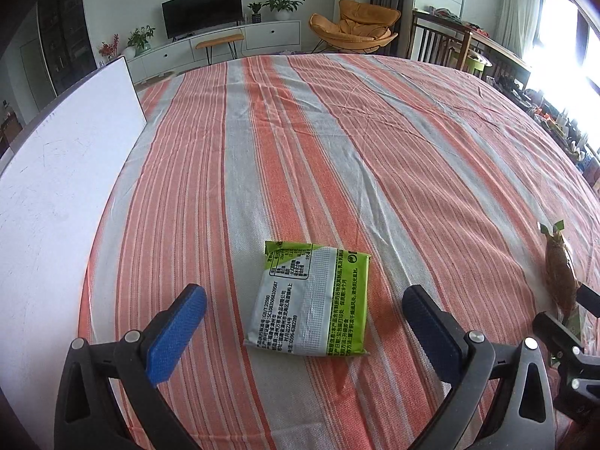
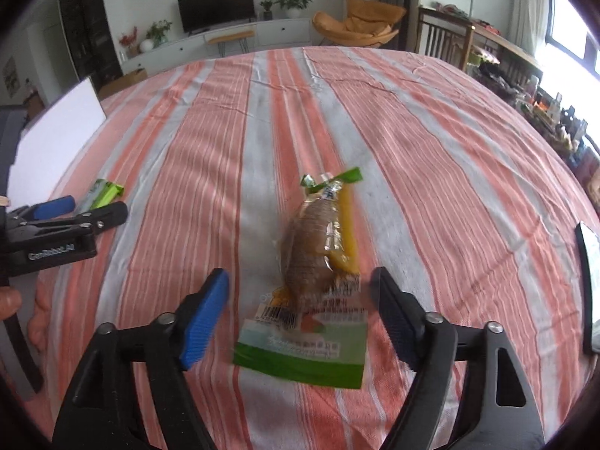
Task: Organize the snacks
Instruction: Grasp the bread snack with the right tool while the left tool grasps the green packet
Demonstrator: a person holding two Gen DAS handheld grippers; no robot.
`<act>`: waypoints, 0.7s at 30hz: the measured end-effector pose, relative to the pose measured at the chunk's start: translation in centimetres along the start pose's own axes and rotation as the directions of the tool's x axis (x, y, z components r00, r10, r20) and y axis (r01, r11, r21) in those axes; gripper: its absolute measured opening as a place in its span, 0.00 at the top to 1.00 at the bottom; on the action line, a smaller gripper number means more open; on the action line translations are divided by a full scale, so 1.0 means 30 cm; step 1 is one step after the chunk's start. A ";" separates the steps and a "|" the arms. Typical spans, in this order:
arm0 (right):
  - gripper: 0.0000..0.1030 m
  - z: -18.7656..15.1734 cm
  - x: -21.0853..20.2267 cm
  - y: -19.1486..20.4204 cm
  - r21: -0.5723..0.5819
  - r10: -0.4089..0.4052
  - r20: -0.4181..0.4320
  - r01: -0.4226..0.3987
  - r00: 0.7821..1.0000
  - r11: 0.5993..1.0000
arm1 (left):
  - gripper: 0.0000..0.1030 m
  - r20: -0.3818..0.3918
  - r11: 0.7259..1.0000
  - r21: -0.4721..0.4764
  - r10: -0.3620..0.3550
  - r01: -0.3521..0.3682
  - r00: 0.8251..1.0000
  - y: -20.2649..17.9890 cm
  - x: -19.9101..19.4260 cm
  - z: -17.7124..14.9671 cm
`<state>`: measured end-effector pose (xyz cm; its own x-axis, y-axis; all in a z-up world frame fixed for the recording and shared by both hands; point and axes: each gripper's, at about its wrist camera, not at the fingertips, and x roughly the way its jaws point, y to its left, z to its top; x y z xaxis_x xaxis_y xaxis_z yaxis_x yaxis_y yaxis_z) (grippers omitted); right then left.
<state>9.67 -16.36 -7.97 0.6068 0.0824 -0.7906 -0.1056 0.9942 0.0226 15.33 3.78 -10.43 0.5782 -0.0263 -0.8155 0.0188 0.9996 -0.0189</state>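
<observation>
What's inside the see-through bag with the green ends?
The bag holds a brown, bread-like lump and a yellow strip beside it. The printed label at the near end hides whatever lies under it. It rests on the striped cloth.

Left gripper (image 1: 303, 313): angled downward, blue-padded jaws spread wide, nothing between the pads. Right gripper (image 2: 300, 311): likewise angled downward, jaws wide apart, pads touching nothing. A fingertip (image 2: 8, 302) showed beside the left gripper's handle.
</observation>
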 end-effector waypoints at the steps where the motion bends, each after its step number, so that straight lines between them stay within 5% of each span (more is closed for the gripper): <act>1: 0.19 0.006 0.008 0.019 -0.013 -0.013 -0.001 0.013 1.000 1.000 | 0.00 0.000 1.000 0.000 0.000 0.000 1.000 0.000 0.000 0.000; 7: 0.18 -0.009 0.001 0.010 -0.001 -0.004 0.002 0.004 1.000 1.000 | 0.00 -0.007 0.999 0.030 -0.022 0.022 1.000 -0.002 -0.003 0.000; 10: 0.18 -0.008 -0.002 0.006 0.015 0.012 0.002 -0.012 1.000 1.000 | 0.00 -0.076 0.994 0.082 -0.070 0.076 0.995 -0.004 -0.008 0.010; 12: 0.18 -0.015 -0.039 -0.053 0.125 0.121 0.049 -0.126 0.991 0.984 | 0.00 -0.087 0.993 0.067 -0.086 0.092 0.992 0.001 -0.022 0.000; 13: 0.18 -0.015 -0.068 -0.104 0.205 0.214 0.114 -0.234 0.970 0.951 | 0.00 -0.087 0.994 0.071 -0.080 0.086 0.993 -0.004 -0.025 -0.007; 15: 0.18 -0.023 -0.097 -0.174 0.298 0.256 0.195 -0.306 0.947 0.904 | 0.02 -0.077 0.993 0.104 -0.053 0.061 0.996 -0.022 -0.026 -0.018; 18: 0.17 -0.040 -0.075 -0.238 0.393 0.236 0.177 -0.288 0.956 0.873 | 0.48 -0.012 0.991 0.112 -0.069 0.069 0.998 -0.035 -0.059 -0.024; 21: 0.17 -0.026 -0.043 -0.218 0.409 0.235 0.131 -0.268 0.963 0.872 | 0.52 0.005 0.994 0.090 -0.066 0.065 0.998 -0.030 -0.064 -0.027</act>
<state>8.97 -23.02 -7.56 0.6629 0.3216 -0.6761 0.0679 0.8735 0.4821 13.55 2.92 -9.31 0.5795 -0.0923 -0.8097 0.1301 0.9913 -0.0199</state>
